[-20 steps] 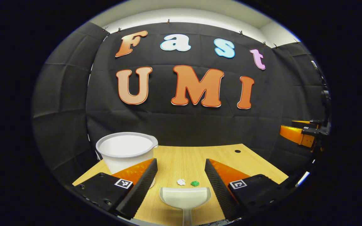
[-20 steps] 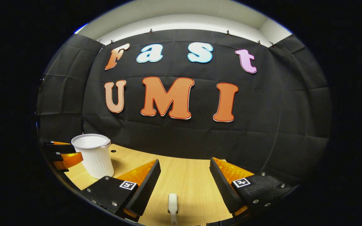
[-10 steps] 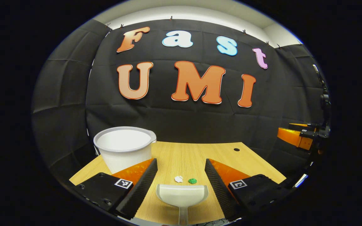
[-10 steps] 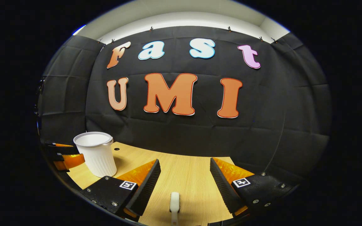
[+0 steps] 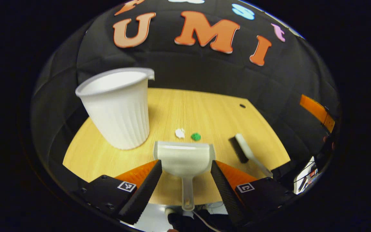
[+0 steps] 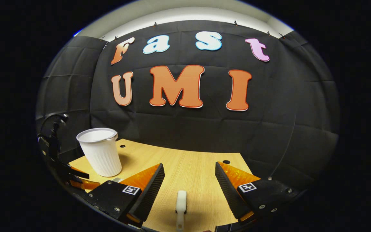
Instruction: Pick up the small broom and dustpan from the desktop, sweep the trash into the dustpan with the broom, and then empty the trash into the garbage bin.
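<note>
Dustpan [image 5: 184,157] lies flat near the wooden desktop's [image 5: 204,106] front edge, its handle between the spread fingers of the left gripper [image 5: 185,170], untouched, while the small broom [image 5: 244,151] lies to its right (both trash bits [image 5: 180,132] just beyond the pan's lip), the right gripper [image 6: 185,180] likewise apart above the broom.

One white dustpan [image 5: 184,157] sits at lower centre of the left gripper view, with one small broom [image 5: 245,152] to its right. Two scraps of trash lie just above the pan: one white scrap [image 5: 179,132], one green scrap [image 5: 195,136]. One white ribbed garbage bin [image 5: 117,108] stands at left on the single wooden bench [image 5: 204,109].
</note>
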Demonstrator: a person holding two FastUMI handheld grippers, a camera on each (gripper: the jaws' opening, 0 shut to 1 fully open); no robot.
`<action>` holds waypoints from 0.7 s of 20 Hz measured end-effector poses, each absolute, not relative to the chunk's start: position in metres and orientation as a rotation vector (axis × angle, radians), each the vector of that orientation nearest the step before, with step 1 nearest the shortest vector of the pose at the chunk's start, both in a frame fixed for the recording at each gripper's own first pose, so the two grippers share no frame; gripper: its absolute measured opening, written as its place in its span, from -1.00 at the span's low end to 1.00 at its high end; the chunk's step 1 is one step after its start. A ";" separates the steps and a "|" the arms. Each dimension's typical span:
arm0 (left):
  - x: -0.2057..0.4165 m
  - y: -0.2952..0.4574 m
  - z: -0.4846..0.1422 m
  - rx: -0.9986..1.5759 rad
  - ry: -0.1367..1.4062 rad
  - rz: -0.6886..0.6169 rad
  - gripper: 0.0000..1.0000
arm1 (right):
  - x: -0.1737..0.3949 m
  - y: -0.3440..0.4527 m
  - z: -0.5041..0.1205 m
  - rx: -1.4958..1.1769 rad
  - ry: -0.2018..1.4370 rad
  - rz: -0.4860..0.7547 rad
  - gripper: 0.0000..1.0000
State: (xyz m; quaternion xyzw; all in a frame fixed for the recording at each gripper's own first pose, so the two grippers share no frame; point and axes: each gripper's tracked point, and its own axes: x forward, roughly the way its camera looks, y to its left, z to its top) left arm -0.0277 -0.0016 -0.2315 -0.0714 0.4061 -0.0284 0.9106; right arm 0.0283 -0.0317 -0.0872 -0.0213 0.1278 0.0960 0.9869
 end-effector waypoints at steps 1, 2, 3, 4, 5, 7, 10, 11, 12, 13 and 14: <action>-0.029 -0.003 -0.247 -0.123 0.895 -0.069 0.96 | 0.028 -0.033 -0.095 -0.032 0.274 0.200 0.89; -0.029 -0.004 -0.261 -0.093 0.948 -0.076 0.97 | 0.027 -0.035 -0.105 -0.013 0.301 0.204 0.89; -0.033 -0.006 -0.274 -0.070 1.004 -0.088 0.96 | 0.026 -0.040 -0.114 0.011 0.331 0.199 0.89; -0.033 -0.009 -0.288 -0.053 1.055 -0.099 0.96 | 0.026 -0.045 -0.122 0.035 0.356 0.192 0.90; -0.035 -0.012 -0.297 -0.048 1.102 -0.117 0.96 | 0.027 -0.050 -0.130 0.051 0.376 0.180 0.90; -0.032 -0.015 -0.315 -0.045 1.205 -0.132 0.96 | 0.026 -0.063 -0.141 0.055 0.403 0.148 0.90; -0.010 -0.018 -0.330 -0.042 1.329 -0.125 0.97 | 0.025 -0.075 -0.150 0.047 0.420 0.131 0.90; -0.005 -0.019 -0.335 -0.043 1.355 -0.118 0.97 | 0.026 -0.078 -0.153 0.048 0.428 0.129 0.90; 0.004 -0.021 -0.338 -0.047 1.376 -0.111 0.97 | 0.027 -0.082 -0.155 0.051 0.436 0.126 0.91; 0.000 -0.018 -0.334 -0.058 1.398 -0.106 0.97 | 0.026 -0.084 -0.157 0.054 0.440 0.122 0.91; -0.001 -0.019 -0.336 -0.071 1.421 -0.095 0.97 | 0.028 -0.085 -0.157 0.054 0.441 0.123 0.91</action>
